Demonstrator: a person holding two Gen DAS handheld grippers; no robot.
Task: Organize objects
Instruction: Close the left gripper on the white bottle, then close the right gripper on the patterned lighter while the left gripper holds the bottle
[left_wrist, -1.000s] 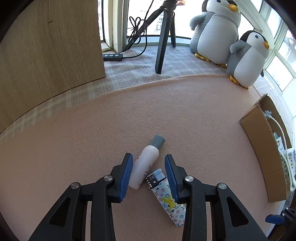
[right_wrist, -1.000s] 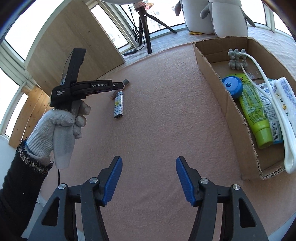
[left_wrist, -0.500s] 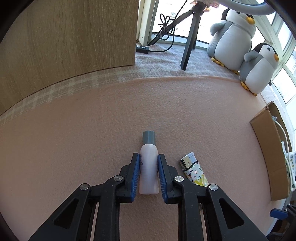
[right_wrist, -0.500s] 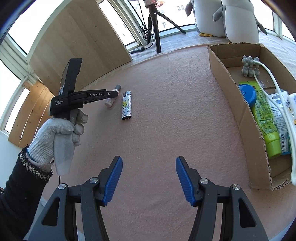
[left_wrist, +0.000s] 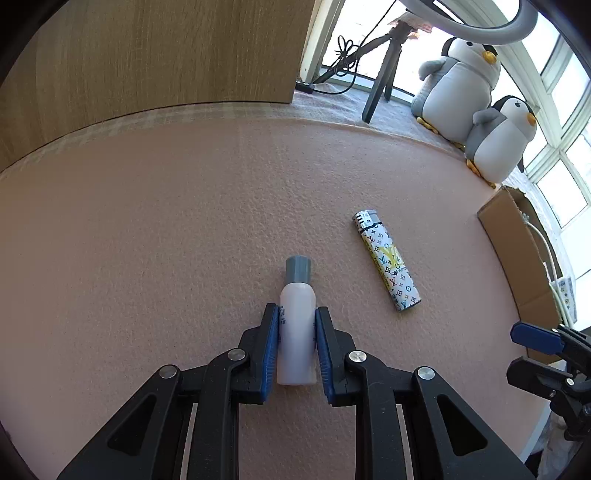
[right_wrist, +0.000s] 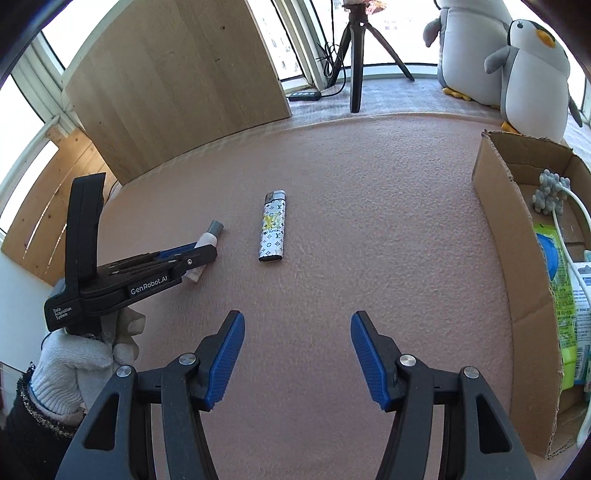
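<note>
Blue fingers (left_wrist: 271, 343) clamping white grey-capped bottle (left_wrist: 296, 332)

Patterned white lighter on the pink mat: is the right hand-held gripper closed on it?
No, the right hand-held gripper stands open, short of the lighter.

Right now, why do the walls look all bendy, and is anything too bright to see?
Left wrist view: the fisheye lens bows the tall wooden board; the windows behind the grey plush penguins are glared white. Right wrist view: the same bending; the patterned lighter stays sharp.
</note>
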